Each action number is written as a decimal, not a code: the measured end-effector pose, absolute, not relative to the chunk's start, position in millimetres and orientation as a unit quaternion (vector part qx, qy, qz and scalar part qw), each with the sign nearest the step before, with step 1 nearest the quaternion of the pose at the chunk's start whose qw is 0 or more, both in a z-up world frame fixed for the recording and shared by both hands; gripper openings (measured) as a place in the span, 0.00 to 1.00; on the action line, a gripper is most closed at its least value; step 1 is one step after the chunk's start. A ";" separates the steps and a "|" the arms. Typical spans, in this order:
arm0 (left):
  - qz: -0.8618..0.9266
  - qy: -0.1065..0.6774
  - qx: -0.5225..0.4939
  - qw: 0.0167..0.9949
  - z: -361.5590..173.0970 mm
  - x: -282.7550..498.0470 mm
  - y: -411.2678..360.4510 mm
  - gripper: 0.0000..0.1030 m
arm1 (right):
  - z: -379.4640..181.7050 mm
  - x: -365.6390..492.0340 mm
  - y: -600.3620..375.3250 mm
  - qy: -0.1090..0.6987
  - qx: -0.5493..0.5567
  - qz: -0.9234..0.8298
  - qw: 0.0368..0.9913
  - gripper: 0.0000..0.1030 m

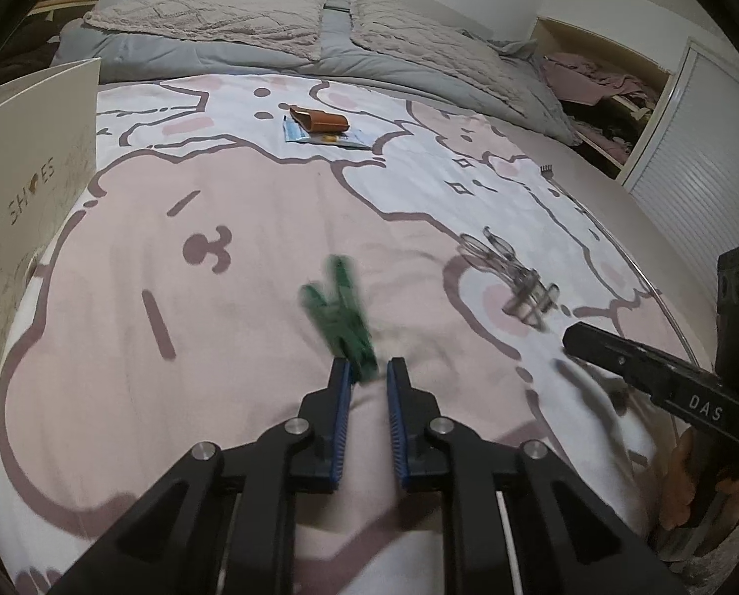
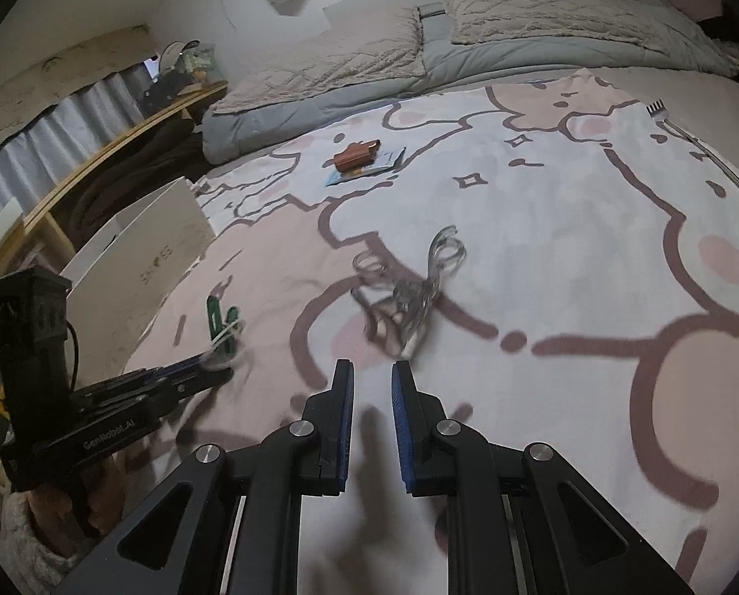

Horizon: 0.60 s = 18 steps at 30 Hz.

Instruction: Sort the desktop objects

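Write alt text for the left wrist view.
The left tool is shut on the near end of a green clothespin lying on a pink-and-white cartoon blanket. The right tool enters low at right, just short of a clear eyelash curler; a brown case lies farther back.

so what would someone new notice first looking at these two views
Probably the green clip, pinched at its near end by the left gripper just above the pink cartoon bedspread. Next, the clear eyelash curler lying on the spread just ahead of the right gripper, which is shut and holds nothing.
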<state>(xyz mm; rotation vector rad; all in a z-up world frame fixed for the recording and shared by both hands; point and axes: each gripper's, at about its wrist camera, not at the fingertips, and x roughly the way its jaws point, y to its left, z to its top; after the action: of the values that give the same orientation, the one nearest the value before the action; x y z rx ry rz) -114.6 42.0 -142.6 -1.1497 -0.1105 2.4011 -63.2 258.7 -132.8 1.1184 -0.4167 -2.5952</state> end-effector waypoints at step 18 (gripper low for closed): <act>0.879 -0.055 -0.440 0.175 -132.0 -129.4 26.7 0.15 | -145.1 -66.6 269.3 -0.174 0.400 -0.886 0.157 0.17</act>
<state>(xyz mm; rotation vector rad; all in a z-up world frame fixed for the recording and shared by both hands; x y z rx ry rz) -129.4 26.7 -132.0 -1.2472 -0.1573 2.4914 -66.6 269.3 -145.1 1.1440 -0.4986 -2.5358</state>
